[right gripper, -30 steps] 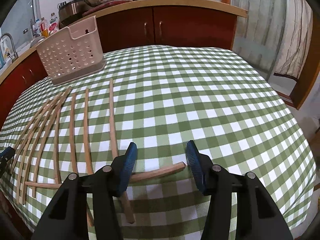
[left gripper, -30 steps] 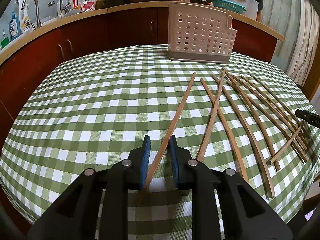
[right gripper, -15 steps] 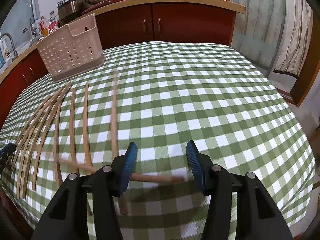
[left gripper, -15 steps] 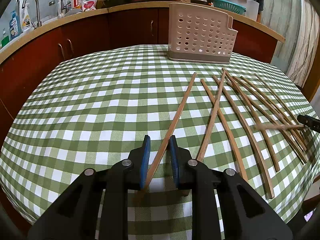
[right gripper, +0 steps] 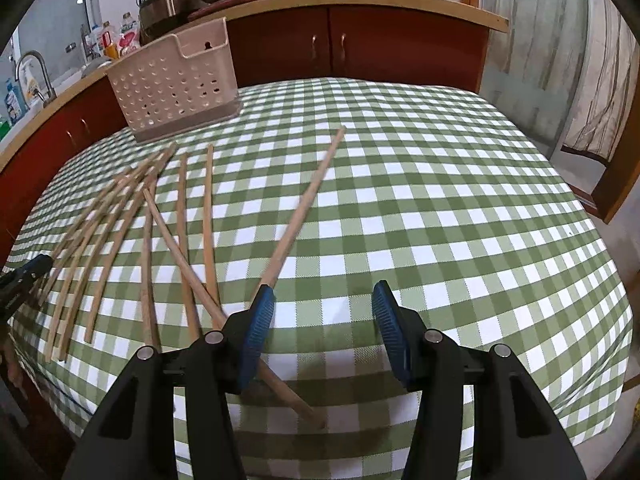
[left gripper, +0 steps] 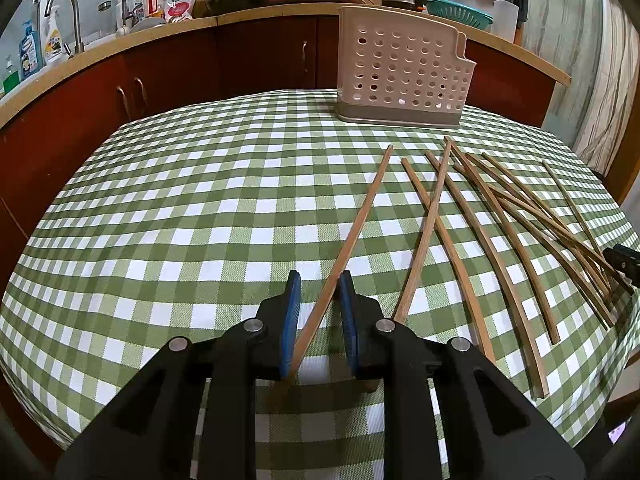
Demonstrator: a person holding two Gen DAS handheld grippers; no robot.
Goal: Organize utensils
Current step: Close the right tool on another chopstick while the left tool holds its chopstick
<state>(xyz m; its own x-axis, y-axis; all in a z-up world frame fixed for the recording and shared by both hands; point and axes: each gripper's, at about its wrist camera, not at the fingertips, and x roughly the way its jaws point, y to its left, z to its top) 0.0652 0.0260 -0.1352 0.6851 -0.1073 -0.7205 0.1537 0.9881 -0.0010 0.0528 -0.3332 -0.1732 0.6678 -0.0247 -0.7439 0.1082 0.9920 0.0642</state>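
Note:
Several wooden chopsticks lie on a green checked tablecloth. My left gripper (left gripper: 318, 312) has its jaws narrowly apart around the near end of one chopstick (left gripper: 352, 236), which lies between the blue pads; I cannot tell if they pinch it. My right gripper (right gripper: 322, 328) is open. A blurred chopstick (right gripper: 300, 208) runs from its left pad up to the right, and another chopstick (right gripper: 192, 264) crosses under that pad. A perforated beige utensil holder (left gripper: 400, 72) stands upright at the table's far side; it also shows in the right wrist view (right gripper: 172, 80).
More chopsticks fan out on the right in the left wrist view (left gripper: 520, 232) and on the left in the right wrist view (right gripper: 100, 220). A counter (left gripper: 120, 44) with red cabinets, sink, pots and kettle stands behind the table. The cloth drops off at the table's edges.
The chopstick that lay crosswise before my right gripper has swung round and now points away up to the right, blurred. The right gripper has moved nearer the table. The left gripper has barely moved.

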